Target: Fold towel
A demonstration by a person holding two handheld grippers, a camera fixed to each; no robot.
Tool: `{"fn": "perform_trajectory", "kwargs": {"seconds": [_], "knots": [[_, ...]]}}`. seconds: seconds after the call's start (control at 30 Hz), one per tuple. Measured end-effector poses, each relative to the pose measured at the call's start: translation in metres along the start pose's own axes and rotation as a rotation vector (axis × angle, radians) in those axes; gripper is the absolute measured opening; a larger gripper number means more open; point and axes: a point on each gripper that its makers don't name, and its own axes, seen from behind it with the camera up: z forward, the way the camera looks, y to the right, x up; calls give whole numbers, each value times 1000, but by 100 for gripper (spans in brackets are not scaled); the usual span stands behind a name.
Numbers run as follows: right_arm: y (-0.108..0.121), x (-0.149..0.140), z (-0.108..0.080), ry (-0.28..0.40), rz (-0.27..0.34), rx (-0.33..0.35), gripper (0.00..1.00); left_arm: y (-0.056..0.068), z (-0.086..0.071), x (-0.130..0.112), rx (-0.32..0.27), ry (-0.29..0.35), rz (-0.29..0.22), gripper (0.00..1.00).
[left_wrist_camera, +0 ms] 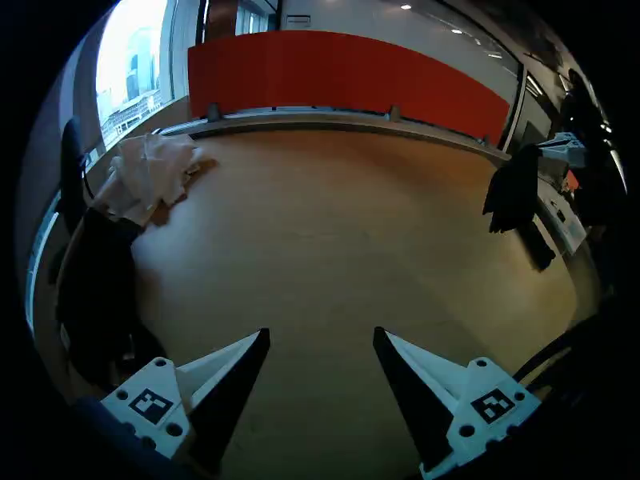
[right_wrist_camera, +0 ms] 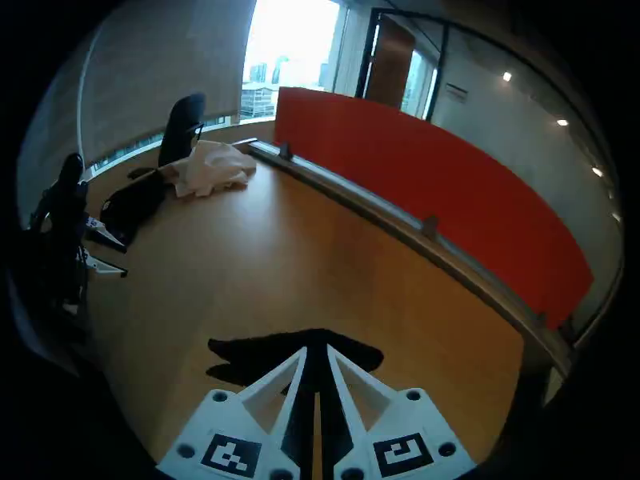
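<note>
Towel (right_wrist_camera: 240, 352) hanging from your right gripper (right_wrist_camera: 317, 352), left gripper (left_wrist_camera: 320, 330) ready.
Your right fingers are closed together on the dark towel, which hangs from them near the right edge of the worktop (left_wrist_camera: 336, 240); I think you hold it up so that it drops straight and shows a free corner. Your left fingers stand wide apart over the near edge with nothing between them, probably to take that corner. A heap of pale cloths (left_wrist_camera: 148, 176) lies at the far left corner, before the red screen (left_wrist_camera: 344, 76). No writing can be read; the fingers carry only square black-and-white markers (left_wrist_camera: 152, 404).
</note>
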Motion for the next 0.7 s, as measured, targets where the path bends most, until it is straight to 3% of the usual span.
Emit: {"fn": "perform_trajectory", "kwargs": {"seconds": [0.37,0.7], "knots": [[52,-23,-18,-18,60,-42,3,-4,-2,-5,18,-12,-6,96],[106,-56,-37,-76,81,-108,3,-9,-7,-3,38,-12,-9,96]]}}
